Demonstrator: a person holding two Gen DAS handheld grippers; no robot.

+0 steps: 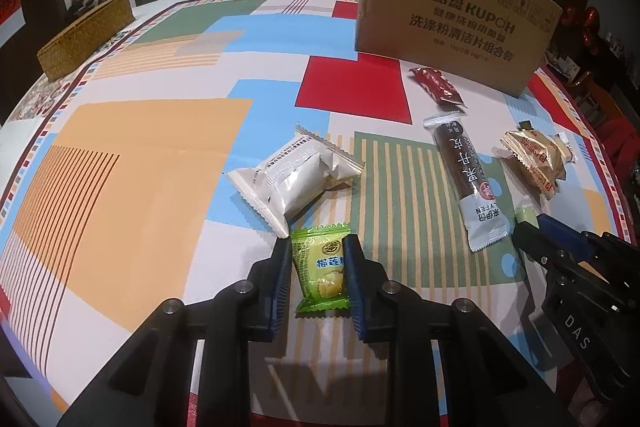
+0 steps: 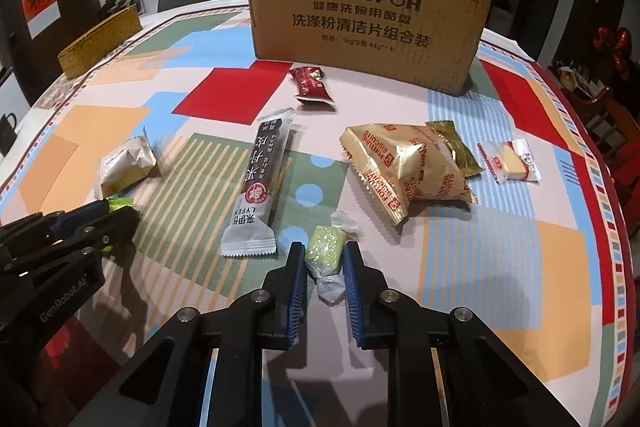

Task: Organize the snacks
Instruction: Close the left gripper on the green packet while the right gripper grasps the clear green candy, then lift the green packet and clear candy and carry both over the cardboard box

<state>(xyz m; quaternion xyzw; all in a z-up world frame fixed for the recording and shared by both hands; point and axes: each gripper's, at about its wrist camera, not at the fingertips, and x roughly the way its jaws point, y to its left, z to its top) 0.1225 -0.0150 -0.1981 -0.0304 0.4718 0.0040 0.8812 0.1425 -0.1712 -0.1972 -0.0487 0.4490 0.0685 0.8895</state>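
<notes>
Open tablecloth [image 1: 132, 163] left; ahead blocked by white packet [image 1: 294, 175], cardboard box [image 2: 368, 11] behind (snacks crowd right).

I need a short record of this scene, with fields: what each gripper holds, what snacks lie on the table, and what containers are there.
left gripper: closed on green durian candy packet
right gripper: closed on pale green wrapped candy
loose snacks: white pillow packet; long dark brown bar; gold biscuit bag; small red packet; small clear-wrapped yellow sweet
containers: brown cardboard box, far side; woven straw basket, far left
surface: patterned tablecloth
</notes>
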